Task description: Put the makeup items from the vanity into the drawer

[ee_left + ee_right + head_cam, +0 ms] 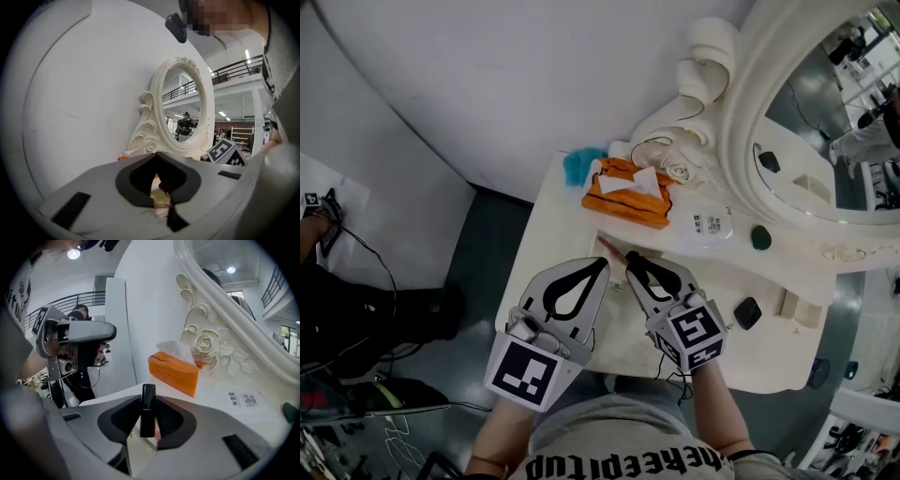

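Note:
My right gripper is shut on a slim black lipstick tube, which stands upright between its jaws. It hovers over the lower cream surface in front of the vanity top, which looks like the open drawer. My left gripper hangs just to its left, shut, with its jaw tips meeting and nothing between them. A thin reddish pencil lies at the drawer's back left edge. A black compact rests on the lower surface to the right.
An orange tissue box and a teal item sit on the vanity top at the back left. A clear labelled packet and a dark green item lie before the oval mirror. White wall stands to the left.

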A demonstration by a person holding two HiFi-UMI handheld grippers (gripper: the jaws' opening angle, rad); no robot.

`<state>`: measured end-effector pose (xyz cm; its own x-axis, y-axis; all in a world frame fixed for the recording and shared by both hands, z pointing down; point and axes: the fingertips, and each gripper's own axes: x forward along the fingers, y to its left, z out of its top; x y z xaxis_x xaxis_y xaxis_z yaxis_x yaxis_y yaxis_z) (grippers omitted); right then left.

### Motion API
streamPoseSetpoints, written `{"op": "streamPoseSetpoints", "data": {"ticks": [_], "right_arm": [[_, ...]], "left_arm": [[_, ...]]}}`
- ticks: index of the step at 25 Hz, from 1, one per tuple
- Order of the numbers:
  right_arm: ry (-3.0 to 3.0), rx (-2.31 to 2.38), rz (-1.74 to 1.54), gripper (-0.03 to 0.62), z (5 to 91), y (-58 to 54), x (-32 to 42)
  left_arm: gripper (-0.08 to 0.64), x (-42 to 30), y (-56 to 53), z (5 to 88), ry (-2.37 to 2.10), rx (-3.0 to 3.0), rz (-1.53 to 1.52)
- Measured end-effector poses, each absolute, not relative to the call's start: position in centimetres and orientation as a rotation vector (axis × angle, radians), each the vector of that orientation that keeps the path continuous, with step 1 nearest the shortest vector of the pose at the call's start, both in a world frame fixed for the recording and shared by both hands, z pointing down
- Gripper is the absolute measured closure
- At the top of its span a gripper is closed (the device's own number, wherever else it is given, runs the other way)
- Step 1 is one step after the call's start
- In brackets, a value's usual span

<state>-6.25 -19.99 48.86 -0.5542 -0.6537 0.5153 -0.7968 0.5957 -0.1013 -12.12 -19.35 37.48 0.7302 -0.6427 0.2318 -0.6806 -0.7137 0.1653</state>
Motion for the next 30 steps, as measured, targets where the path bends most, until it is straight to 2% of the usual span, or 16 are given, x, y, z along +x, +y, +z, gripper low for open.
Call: {"op": "streamPoseSetpoints", "data": {"ticks": [14,15,16,17,21,30], "right_arm": [[-2.439,1.191,0.434,0.474,47.3,-19.7,-5.7],[-2.445,1.201,0.432,0.485,47.0,-19.6,-5.5],[-2.454,1.211,0.434,0.532,46.7,-19.5,-5.4],[-2.468,1.219,0.439,0.551,46.3,-19.4,-5.3],[-2.53,1.247,0.467,0.577,44.8,-18.9,-4.7],[-2.617,1.322,0.523,0.58,41.6,-17.5,-2.2]], "left_arm": [[0.545,-11.0,-19.0,37.1,-1.022,2.709,0.222],[0.545,-10.8,-18.9,37.0,-1.017,2.712,0.22],[0.545,-10.6,-18.9,36.9,-1.013,2.715,0.218],[0.545,-10.4,-18.8,36.8,-1.008,2.719,0.218],[0.545,-9.3,-18.3,36.4,-0.984,2.74,0.218],[0.545,-6.2,-17.0,35.5,-0.909,2.79,0.208]]}}
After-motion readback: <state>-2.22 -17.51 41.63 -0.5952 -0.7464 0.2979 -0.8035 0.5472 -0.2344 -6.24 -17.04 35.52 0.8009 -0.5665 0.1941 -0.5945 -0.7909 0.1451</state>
